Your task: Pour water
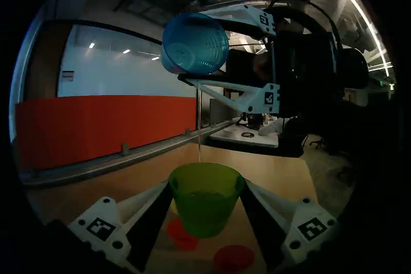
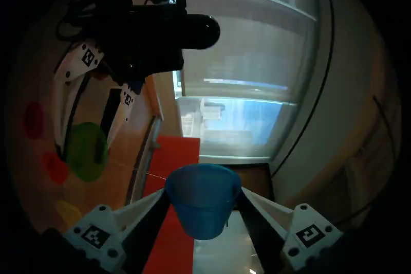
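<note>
Your right claw (image 2: 203, 199) grips the translucent blue plastic cup (image 1: 195, 42), tipped at 12 o'clock so its thin water stream (image 1: 199, 125) falls into the translucent green plastic cup (image 1: 205, 209) your left claw (image 1: 206, 192) clamps at 6 o'clock.

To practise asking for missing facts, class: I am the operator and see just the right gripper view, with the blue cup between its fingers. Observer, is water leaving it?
Observer: Yes. In the left gripper view a thin stream falls from the tipped blue cup.
Operator: Where does it land?
Observer: Inside the rim of the green cup, right below.
Operator: What holds that cup?
Observer: The left gripper, one finger pressed on each side.
</note>
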The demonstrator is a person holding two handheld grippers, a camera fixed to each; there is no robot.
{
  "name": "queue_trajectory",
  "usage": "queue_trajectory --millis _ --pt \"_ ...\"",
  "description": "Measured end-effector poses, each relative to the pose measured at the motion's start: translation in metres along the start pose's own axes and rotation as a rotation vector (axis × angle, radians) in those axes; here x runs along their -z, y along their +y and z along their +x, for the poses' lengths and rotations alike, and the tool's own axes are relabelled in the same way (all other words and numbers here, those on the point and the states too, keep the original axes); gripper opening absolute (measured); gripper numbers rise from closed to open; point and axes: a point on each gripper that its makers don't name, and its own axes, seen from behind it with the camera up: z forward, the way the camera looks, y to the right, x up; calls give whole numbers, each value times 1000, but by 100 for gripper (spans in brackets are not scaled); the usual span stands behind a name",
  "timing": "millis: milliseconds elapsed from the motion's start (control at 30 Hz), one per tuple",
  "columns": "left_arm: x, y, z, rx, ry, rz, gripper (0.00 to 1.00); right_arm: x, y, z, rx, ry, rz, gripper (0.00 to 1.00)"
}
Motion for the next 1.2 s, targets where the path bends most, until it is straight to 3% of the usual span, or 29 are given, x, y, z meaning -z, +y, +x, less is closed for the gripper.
queue_trajectory --millis 367,600,900,1200 --pt "3 -3 -1 3 4 6 87 1 -1 3 -16 5 0 89" --pt "4 -3 1 3 6 8 87 1 -4 0 -95 2 -3 89" --pt "5 -1 2 -6 5 7 87 3 -10 -6 -290 -2 1 89" --pt "6 -2 6 -10 8 9 87 10 -15 -12 -631 -1 9 89"
